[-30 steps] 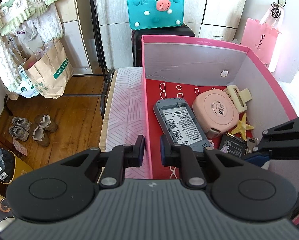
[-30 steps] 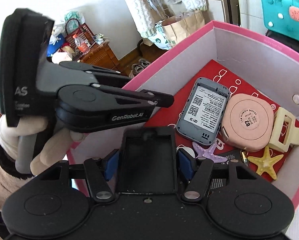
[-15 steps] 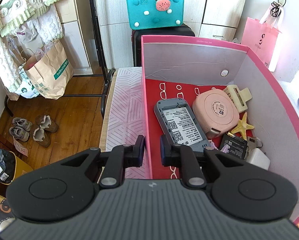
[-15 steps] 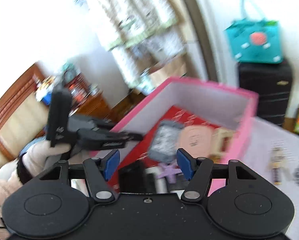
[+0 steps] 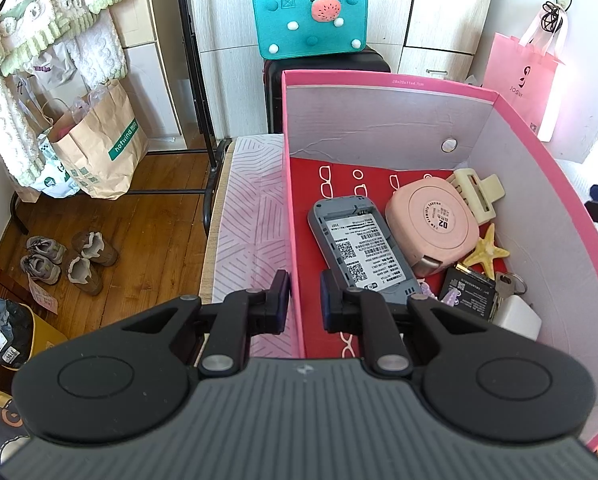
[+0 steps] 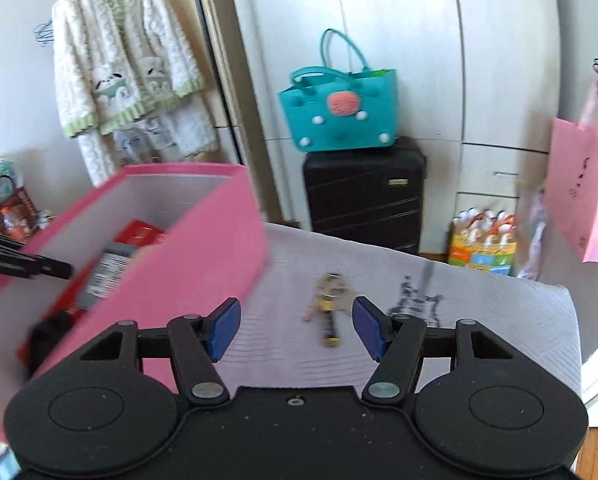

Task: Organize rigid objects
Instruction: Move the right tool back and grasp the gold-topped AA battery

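- The left gripper (image 5: pixel 303 300) has its fingers (image 5: pixel 278 300) nipped onto the near left wall of the pink box (image 5: pixel 293 208) — one finger outside, one inside, the cardboard pinched between them.
- Inside the box, on its red floor: a grey device with QR labels (image 5: pixel 359 246) at about 12 o'clock from those fingers, a round pink case (image 5: pixel 433 220) touching its right side, a cream hair claw (image 5: pixel 477 192) behind that.
- A yellow starfish (image 5: pixel 487 252) lies at 4 o'clock from the pink case, with a black battery (image 5: pixel 465 290), keys (image 5: pixel 509 282) and a white plug (image 5: pixel 517 318) crowded in the near right corner.
- The right gripper (image 6: pixel 297 328) is outside the box, over the bench's pale cloth (image 6: pixel 499 320); its blue fingers (image 6: pixel 369 328) are spread wide with nothing between them.
- A small keychain figure (image 6: pixel 329 304) lies on the cloth just ahead of that gap, at 12 o'clock — blurred, so its detail is unclear.
- The box stands at 9 o'clock from the right gripper.
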The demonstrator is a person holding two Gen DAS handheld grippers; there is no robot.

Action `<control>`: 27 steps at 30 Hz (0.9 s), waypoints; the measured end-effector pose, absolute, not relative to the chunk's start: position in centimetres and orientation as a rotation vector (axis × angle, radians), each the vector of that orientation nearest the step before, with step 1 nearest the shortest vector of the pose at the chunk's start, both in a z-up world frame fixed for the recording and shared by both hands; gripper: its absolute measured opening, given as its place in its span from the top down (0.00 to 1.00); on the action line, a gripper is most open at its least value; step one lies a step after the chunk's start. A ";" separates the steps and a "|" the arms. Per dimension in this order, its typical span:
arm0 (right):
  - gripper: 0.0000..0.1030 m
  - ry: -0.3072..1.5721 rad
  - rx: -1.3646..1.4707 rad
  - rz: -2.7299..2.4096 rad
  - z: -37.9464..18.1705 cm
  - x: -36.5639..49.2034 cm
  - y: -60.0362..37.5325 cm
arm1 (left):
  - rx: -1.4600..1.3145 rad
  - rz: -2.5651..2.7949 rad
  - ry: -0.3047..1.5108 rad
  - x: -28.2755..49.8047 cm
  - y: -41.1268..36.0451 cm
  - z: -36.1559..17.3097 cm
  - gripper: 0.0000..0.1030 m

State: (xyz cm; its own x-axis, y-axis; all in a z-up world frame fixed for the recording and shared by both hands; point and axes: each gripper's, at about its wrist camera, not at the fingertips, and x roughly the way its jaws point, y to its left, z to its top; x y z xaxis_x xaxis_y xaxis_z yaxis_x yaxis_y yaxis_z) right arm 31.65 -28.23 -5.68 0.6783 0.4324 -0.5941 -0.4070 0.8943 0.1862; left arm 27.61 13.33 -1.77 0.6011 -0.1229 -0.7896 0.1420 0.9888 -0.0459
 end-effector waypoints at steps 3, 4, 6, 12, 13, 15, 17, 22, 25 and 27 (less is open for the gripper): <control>0.40 0.689 0.009 0.464 -6.9 32.6 -28.1 | 0.022 -0.151 0.914 27.6 13.3 -1.8 0.87; 0.41 0.687 -0.003 0.464 -7.3 32.9 -27.8 | 0.022 -0.151 0.914 27.6 13.3 -1.8 0.87; 0.43 0.691 -0.016 0.474 -7.9 33.2 -27.8 | 0.024 -0.151 0.914 27.6 13.3 -1.8 0.87; 0.54 0.690 -0.130 0.451 -9.1 34.4 -25.7 | 0.024 -0.151 0.914 27.6 13.3 -1.8 0.87; 0.55 0.691 -0.151 0.431 -9.3 34.7 -25.4 | 0.024 -0.152 0.914 27.6 13.3 -1.8 0.87; 0.56 0.695 -0.192 0.397 -9.8 35.1 -24.8 | 0.024 -0.152 0.914 27.6 13.3 -1.8 0.87; 0.64 0.700 -0.194 0.386 -10.3 35.3 -24.7 | 0.026 -0.151 0.914 27.6 13.3 -1.8 0.87; 0.90 0.713 -0.142 0.400 -10.4 35.1 -25.0 | 0.030 -0.151 0.914 27.6 13.3 -1.8 0.87; 0.90 0.703 -0.143 0.405 -10.4 34.2 -24.9 | 0.029 -0.152 0.913 27.7 13.3 -1.8 0.87; 0.90 0.686 -0.137 0.406 -10.0 33.5 -24.9 | 0.028 -0.151 0.913 27.7 13.3 -1.8 0.87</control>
